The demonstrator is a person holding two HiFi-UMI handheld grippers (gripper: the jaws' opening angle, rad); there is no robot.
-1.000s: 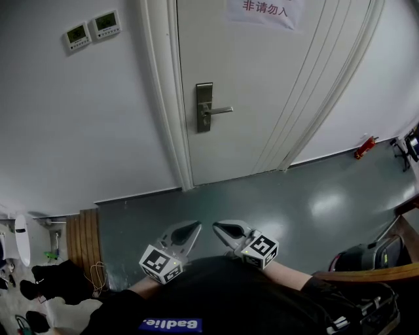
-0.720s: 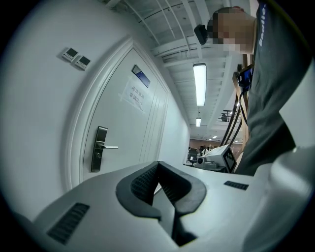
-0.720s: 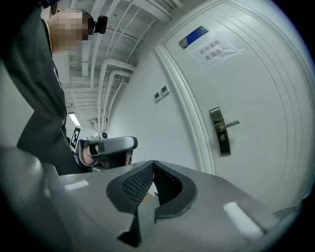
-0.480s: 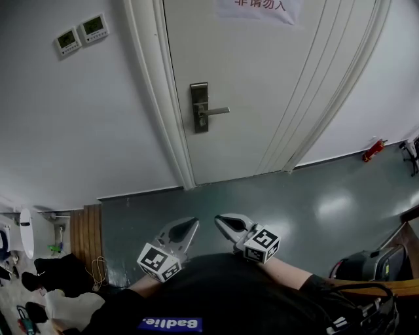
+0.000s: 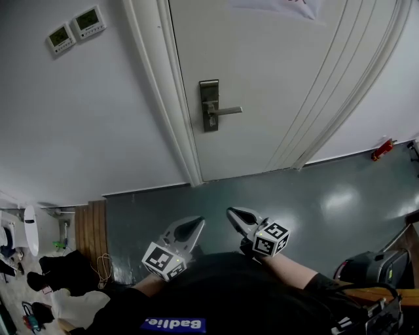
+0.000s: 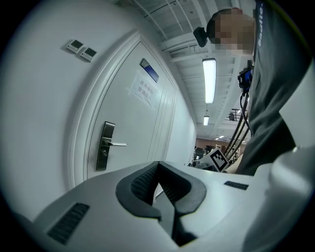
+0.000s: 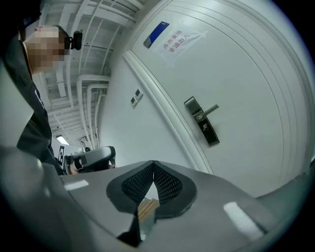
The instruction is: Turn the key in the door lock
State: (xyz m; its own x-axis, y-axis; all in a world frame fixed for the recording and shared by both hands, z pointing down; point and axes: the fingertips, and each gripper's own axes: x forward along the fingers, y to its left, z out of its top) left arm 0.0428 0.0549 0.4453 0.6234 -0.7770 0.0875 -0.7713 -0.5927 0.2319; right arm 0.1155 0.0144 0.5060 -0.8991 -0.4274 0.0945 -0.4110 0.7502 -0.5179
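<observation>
The paper sign (image 5: 298, 5) on the door (image 5: 262, 78) is chopped off by the top edge of the head view, so only its bottom strip is seen. The keyhole on the lock plate (image 5: 209, 105) is way too small to be made out, and nothing can be read off the screens of the two wall controllers (image 5: 74, 29) at the upper left. The little red thing (image 5: 383, 149) at the right edge can't be identified, and the clutter (image 5: 39, 288) at lower left is cut by the frame.
</observation>
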